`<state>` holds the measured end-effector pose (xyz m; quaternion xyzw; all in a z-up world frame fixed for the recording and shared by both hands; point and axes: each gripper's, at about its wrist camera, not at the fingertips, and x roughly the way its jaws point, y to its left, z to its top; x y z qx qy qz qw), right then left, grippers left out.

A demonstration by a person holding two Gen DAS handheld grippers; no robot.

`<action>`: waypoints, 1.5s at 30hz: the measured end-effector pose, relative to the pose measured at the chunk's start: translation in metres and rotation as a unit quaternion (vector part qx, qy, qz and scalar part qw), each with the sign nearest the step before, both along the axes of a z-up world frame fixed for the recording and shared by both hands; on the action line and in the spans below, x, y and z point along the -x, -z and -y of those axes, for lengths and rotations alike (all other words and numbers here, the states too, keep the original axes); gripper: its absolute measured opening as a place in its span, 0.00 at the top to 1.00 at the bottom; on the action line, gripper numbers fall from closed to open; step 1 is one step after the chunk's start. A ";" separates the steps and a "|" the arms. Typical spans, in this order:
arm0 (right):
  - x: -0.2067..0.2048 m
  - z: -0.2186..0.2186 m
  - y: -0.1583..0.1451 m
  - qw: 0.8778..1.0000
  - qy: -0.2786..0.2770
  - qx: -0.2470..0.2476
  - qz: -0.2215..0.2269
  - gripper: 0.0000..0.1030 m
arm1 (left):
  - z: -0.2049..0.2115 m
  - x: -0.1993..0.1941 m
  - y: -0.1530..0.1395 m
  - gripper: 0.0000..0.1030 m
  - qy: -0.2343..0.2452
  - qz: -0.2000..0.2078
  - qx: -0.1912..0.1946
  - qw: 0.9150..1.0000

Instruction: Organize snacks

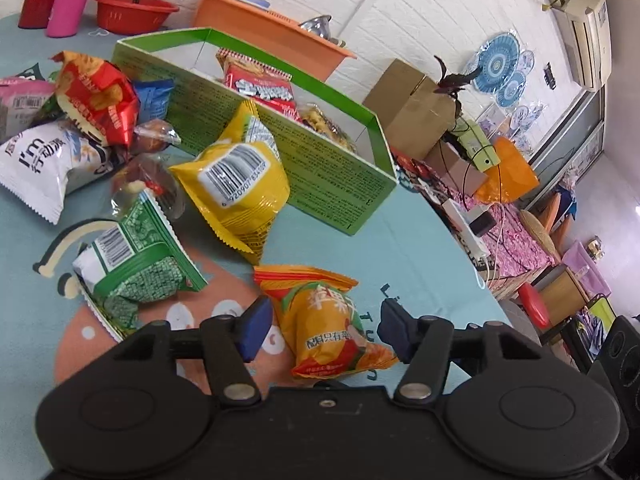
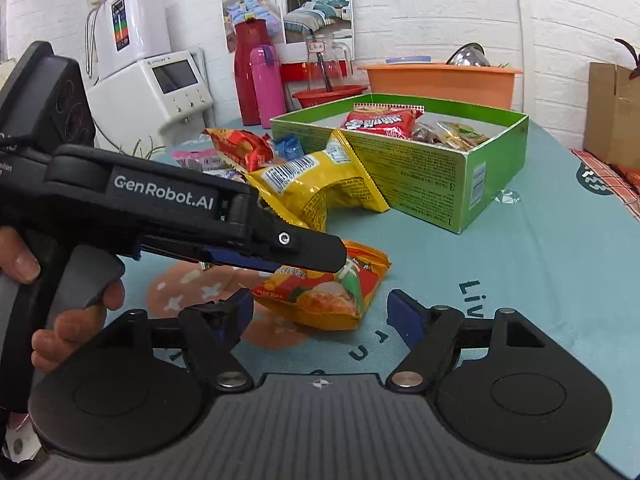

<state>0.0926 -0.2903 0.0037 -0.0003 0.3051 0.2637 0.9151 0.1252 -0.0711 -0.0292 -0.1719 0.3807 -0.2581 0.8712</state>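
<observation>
While the left gripper [image 1: 326, 330] hangs low over the teal tablecloth [image 1: 408, 240], its blue-padded fingers [image 1: 256, 328] stand spread wide with the orange snack packet [image 1: 332, 328] lying between them, apparently not yet pinched. Seen from the right wrist, that gripper [image 2: 320, 256] reaches in from the side, its fingers just over the same packet [image 2: 324, 292]. The right gripper [image 2: 320, 316] is also spread apart, holding nothing, with the packet lying on the cloth just ahead of its fingertips. Beyond the left fingers a yellow bag [image 1: 236, 188] leans against the wall of the green box [image 1: 332, 172], which already holds a red packet [image 1: 260, 84] and other snacks. Off to the outer side of the left finger lie a green packet [image 1: 140, 268], a white bag [image 1: 44, 164] and a red bag [image 1: 96, 96].
</observation>
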 end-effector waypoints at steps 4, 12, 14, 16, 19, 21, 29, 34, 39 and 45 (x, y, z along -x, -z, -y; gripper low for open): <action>-0.006 -0.003 0.007 1.000 0.004 0.009 -0.010 0.00 | 0.003 0.001 0.003 0.04 0.005 0.005 -0.006 1.000; 0.000 -0.006 0.000 1.000 -0.006 0.019 0.019 0.23 | 0.013 0.010 -0.011 0.29 0.018 0.034 -0.014 0.999; 0.003 -0.003 -0.008 0.999 -0.005 0.015 0.033 0.24 | 0.015 0.012 -0.022 0.29 0.022 0.053 -0.010 0.998; 0.004 0.000 -0.018 0.999 -0.002 0.011 0.053 0.24 | 0.018 0.010 -0.036 0.29 0.026 0.075 -0.008 0.997; 0.000 0.004 -0.034 0.996 0.002 0.007 0.087 0.24 | 0.023 0.003 -0.055 0.29 0.032 0.103 -0.007 0.994; -0.008 0.006 -0.043 0.994 0.006 0.007 0.106 0.24 | 0.028 -0.005 -0.065 0.29 0.035 0.118 -0.006 0.992; -0.049 0.012 -0.060 0.987 0.030 0.010 0.156 0.26 | 0.042 -0.050 -0.084 0.29 0.037 0.148 0.001 0.988; -0.080 0.016 -0.058 0.986 0.046 0.013 0.160 0.27 | 0.050 -0.087 -0.081 0.30 0.047 0.150 0.001 0.988; -0.104 0.021 -0.052 0.986 0.057 0.012 0.158 0.27 | 0.055 -0.115 -0.074 0.30 0.053 0.149 -0.003 0.987; -0.129 0.019 -0.032 0.987 0.063 0.017 0.144 0.26 | 0.060 -0.143 -0.052 0.16 0.046 0.130 -0.035 0.990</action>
